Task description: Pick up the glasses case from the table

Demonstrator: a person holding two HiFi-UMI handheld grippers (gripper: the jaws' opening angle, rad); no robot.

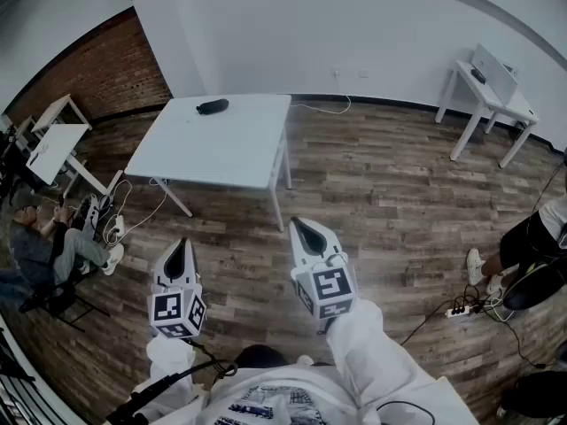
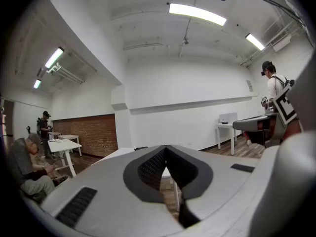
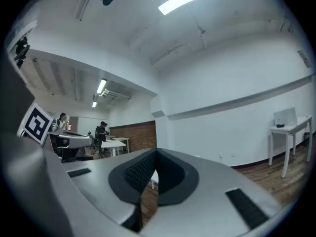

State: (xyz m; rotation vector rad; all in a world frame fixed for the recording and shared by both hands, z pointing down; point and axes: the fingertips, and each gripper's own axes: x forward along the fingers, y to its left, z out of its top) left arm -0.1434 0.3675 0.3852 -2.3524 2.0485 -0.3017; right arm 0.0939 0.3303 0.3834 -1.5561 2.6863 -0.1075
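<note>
left hand-held gripper (image 1: 180,251) and right hand-held gripper (image 1: 306,231) both closed, empty | glasses case (image 1: 212,106) far off on counter (image 1: 232,153) | risk: jaws left shut could shove it off the edge

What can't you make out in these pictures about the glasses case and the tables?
- Glasses case: head view, too small and dark to tell whether it is open or shut.
- Table top: left gripper view, mostly covered by the left gripper itself.
- Case in the right gripper view: hidden behind the right gripper.
- Items on the far desk: head view, too small to identify.
</note>
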